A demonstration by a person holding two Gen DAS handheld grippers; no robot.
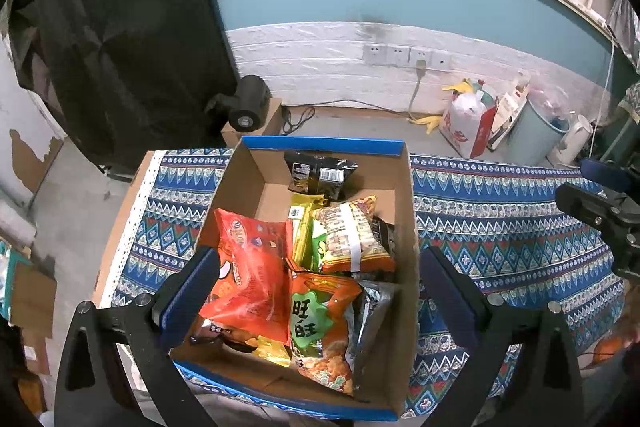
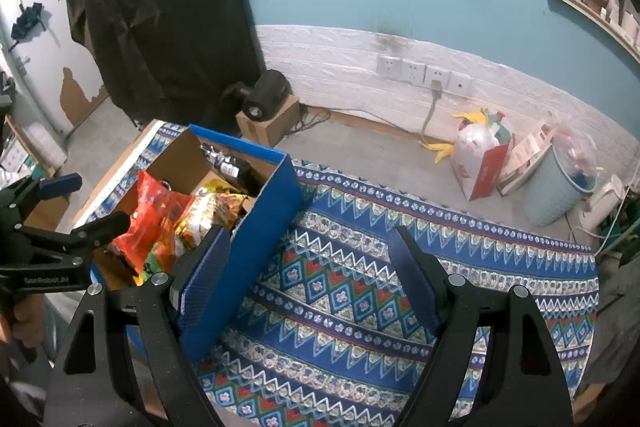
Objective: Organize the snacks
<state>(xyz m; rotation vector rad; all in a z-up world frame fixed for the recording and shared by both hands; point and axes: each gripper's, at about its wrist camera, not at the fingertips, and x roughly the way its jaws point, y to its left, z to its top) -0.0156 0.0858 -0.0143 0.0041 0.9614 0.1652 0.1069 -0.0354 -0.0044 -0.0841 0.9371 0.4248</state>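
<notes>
A cardboard box with a blue rim (image 1: pixel 324 145) stands on the patterned blue cloth (image 1: pixel 500 227). Inside lie several snack bags: an orange-red bag (image 1: pixel 252 275), an orange bag with a green star (image 1: pixel 320 327), a peanut bag (image 1: pixel 352 235), a black bag (image 1: pixel 320 173) at the far end and a silver one (image 1: pixel 376 303). My left gripper (image 1: pixel 320 267) hovers open over the box, holding nothing. My right gripper (image 2: pixel 310 247) stands open and empty over bare cloth (image 2: pixel 340 287), just right of the box's blue wall (image 2: pixel 256 227). Each gripper shows in the other's view: right gripper (image 1: pixel 580 183), left gripper (image 2: pixel 92 203).
On the floor beyond the table stand a pale blue bin (image 2: pixel 556 187), a white and red bag (image 2: pixel 480 163), a white kettle (image 2: pixel 604 203) and a black device on a small carton (image 2: pixel 268 99). A black drape (image 2: pixel 160 7) hangs at the left. Wall sockets (image 2: pixel 420 73) sit behind.
</notes>
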